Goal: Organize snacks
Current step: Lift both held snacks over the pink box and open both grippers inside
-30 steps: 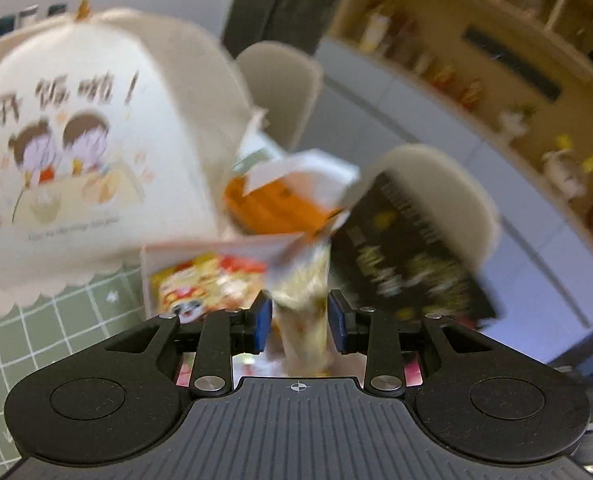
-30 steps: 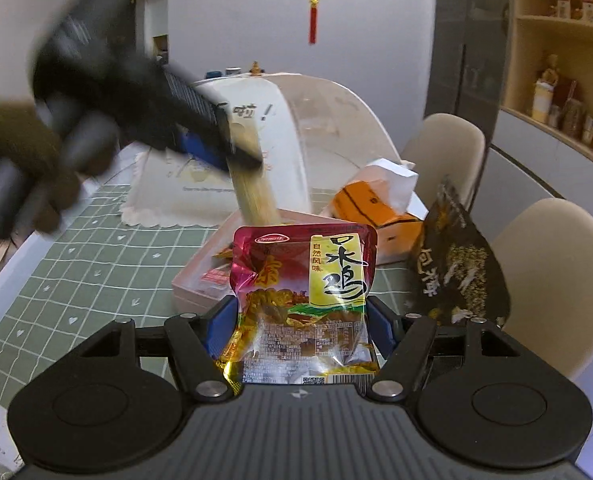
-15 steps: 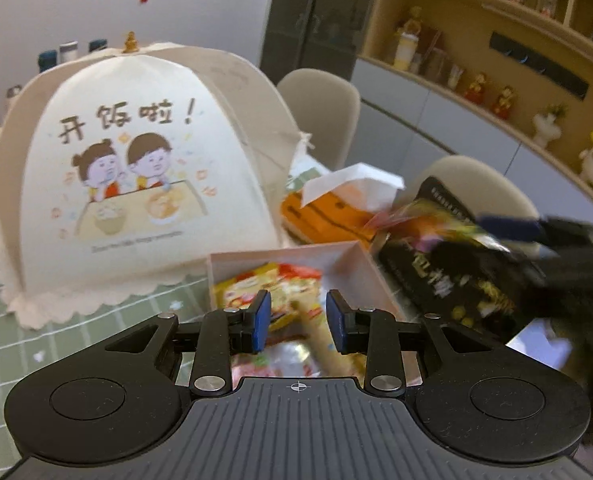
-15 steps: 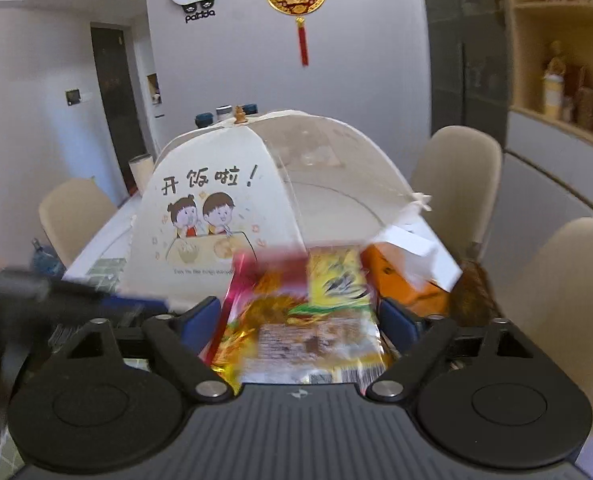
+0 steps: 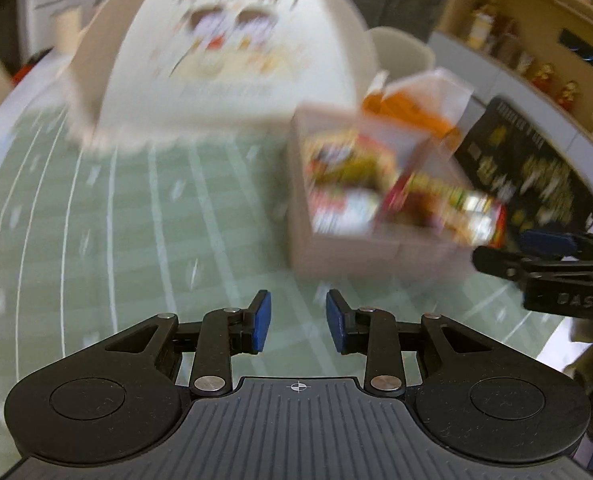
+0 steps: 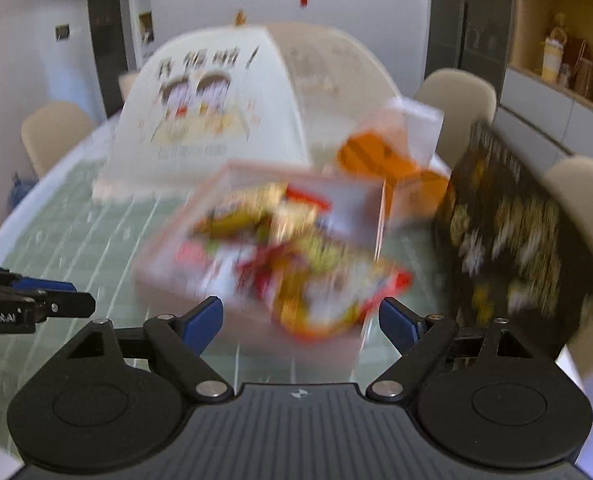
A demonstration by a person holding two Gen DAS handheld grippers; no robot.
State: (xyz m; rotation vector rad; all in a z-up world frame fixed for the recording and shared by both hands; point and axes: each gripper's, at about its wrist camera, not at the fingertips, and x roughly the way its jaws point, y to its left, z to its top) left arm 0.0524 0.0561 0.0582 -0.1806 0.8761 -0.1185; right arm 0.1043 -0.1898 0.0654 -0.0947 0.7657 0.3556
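Observation:
A pale pink box (image 5: 336, 248) (image 6: 168, 276) stands on the green checked tablecloth and holds several bright snack packets (image 5: 344, 172) (image 6: 252, 216). A red and yellow chicken snack packet (image 6: 328, 292) (image 5: 444, 208) lies across the box's near right edge, blurred. My right gripper (image 6: 300, 320) is open and empty just in front of the box. My left gripper (image 5: 298, 320) is open and empty above bare tablecloth, left of the box. Both views are motion-blurred.
A white dome food cover (image 5: 224, 52) (image 6: 216, 96) stands behind the box. An orange tissue pack (image 5: 412, 108) (image 6: 392, 160) and a tall black snack bag (image 5: 528, 176) (image 6: 508, 232) stand to the right. Beige chairs (image 6: 456, 100) ring the table.
My right gripper has opened and let go of the chicken packet, which now lies on the box. My left gripper, emptied earlier, has pulled back to the left of the box.

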